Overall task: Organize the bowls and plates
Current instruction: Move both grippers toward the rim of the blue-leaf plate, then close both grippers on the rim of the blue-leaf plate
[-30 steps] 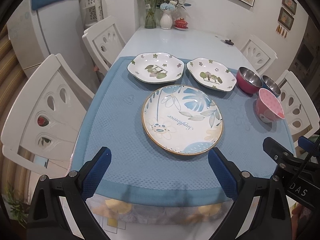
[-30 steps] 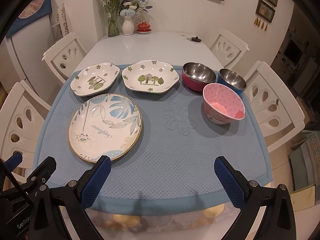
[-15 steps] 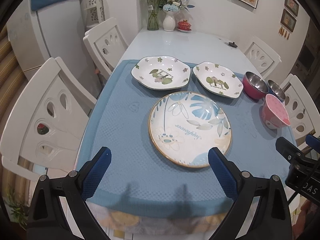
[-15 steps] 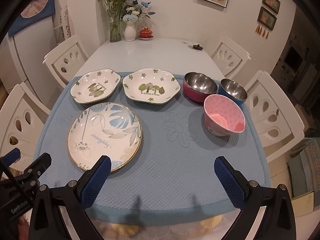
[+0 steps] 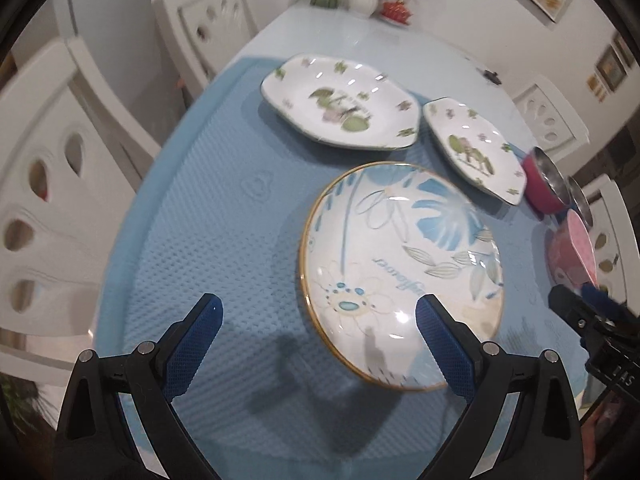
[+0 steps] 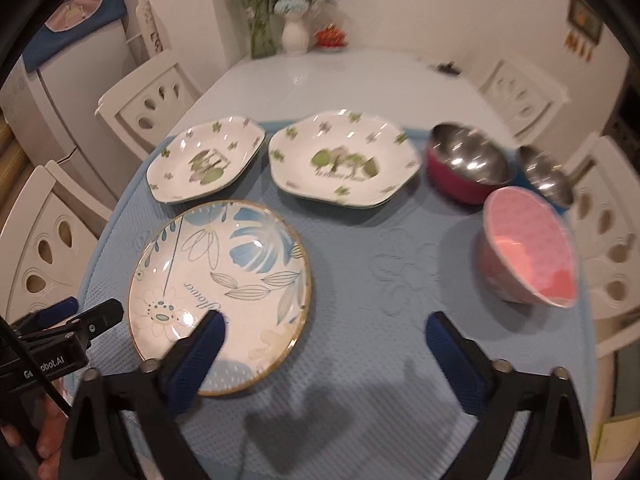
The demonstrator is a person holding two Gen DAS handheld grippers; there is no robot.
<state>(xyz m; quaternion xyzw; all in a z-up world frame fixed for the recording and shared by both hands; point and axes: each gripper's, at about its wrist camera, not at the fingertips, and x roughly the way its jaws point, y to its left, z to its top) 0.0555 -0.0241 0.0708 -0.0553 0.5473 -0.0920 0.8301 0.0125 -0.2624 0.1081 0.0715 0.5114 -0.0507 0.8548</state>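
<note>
A round plate with blue leaves lies on the blue mat. Behind it sit two white angular plates with green prints. To the right stand a red steel-lined bowl, a smaller steel bowl and a pink bowl. My left gripper hovers open over the round plate's left edge. My right gripper straddles the plate's right edge, its jaws closing, nothing pressed between them.
White chairs ring the white table. A flower vase and a small red pot stand at the far end. A fridge is at the left.
Both grippers have dropped and moved forward toward the round plate. The right gripper's jaws have narrowed a little.
</note>
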